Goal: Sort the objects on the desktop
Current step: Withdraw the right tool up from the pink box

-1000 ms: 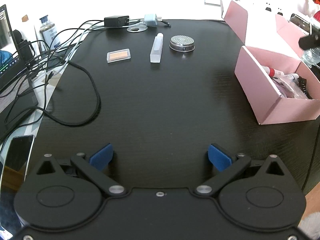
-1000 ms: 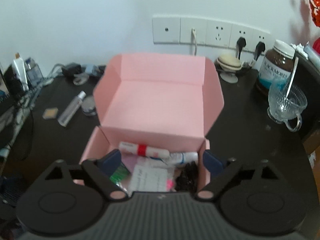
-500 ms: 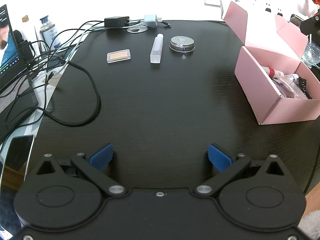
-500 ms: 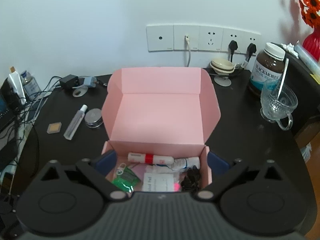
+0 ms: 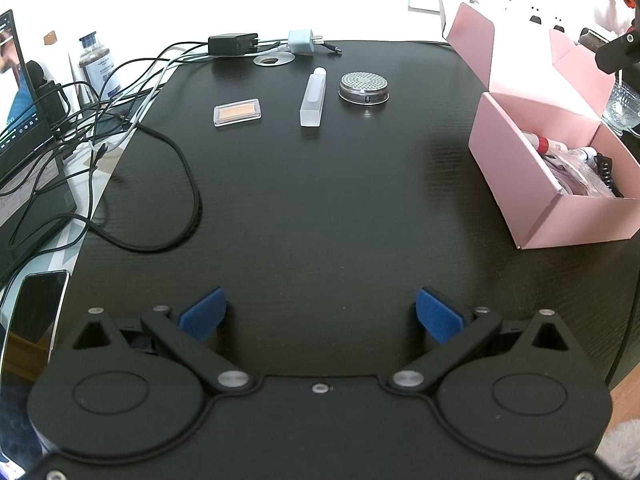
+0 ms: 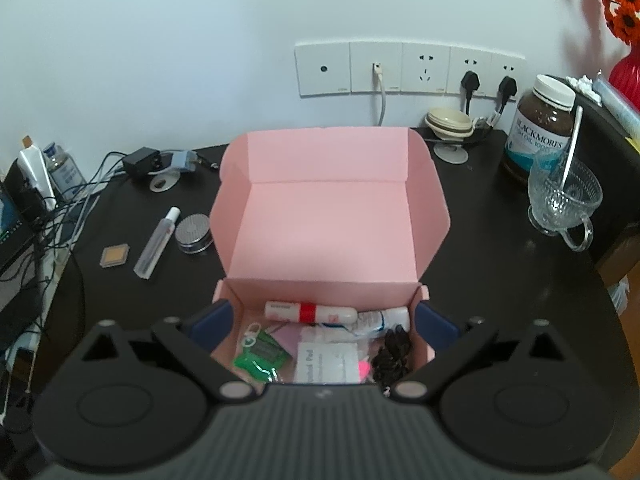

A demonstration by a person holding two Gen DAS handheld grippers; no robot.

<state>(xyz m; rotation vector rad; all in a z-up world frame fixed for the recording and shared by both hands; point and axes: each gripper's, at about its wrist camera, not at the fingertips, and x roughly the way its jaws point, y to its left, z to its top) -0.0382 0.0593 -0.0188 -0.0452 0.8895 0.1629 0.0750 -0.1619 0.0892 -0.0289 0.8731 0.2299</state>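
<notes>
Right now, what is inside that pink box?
The pink box holds a white tube with a red band, a green packet, a white card and something black. Whatever lies beneath them is covered.

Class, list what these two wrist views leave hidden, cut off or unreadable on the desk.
- Pink box contents, left view: mostly behind its near wall.
- Box floor front, right view: covered by the right gripper.
- Phone, left view: cut by the edge.
- Small bottle label, right view: too small.

Right claw (image 6: 322,320) wider, farther back
</notes>
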